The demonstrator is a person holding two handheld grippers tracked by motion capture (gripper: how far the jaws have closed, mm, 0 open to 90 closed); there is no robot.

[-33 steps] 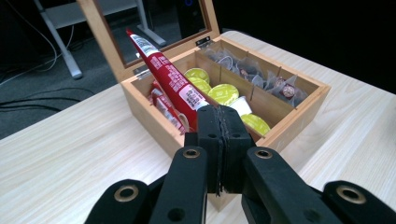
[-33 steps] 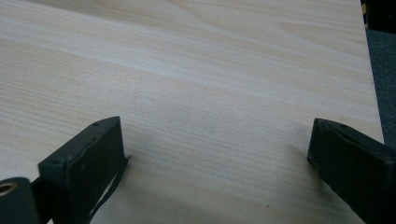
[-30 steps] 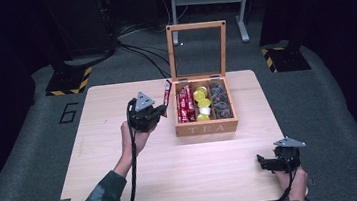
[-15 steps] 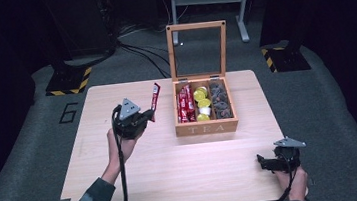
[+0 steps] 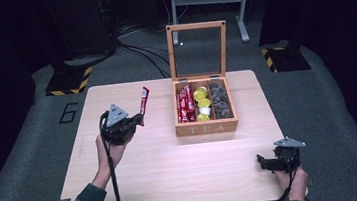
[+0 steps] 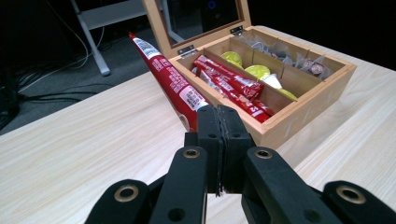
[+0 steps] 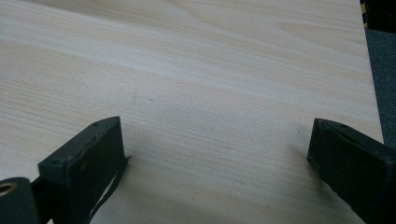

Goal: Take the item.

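The left tool point(image 6: 219, 135) grips one red sachet point(image 6: 170, 79); the right tool point(image 7: 215, 154) rests released on the table point(image 5: 173, 166).

Left gripper point(image 5: 138, 120) held above the table's left half, jaws pressed together, forearm entering from the near edge, wrist angled up and rightward. Right gripper point(image 5: 261, 161) low at the near right corner, jaws spread wide, pointing left; hand point(image 5: 291, 181) behind it.

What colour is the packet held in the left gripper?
Red with white label patches; clearest in the left gripper view.
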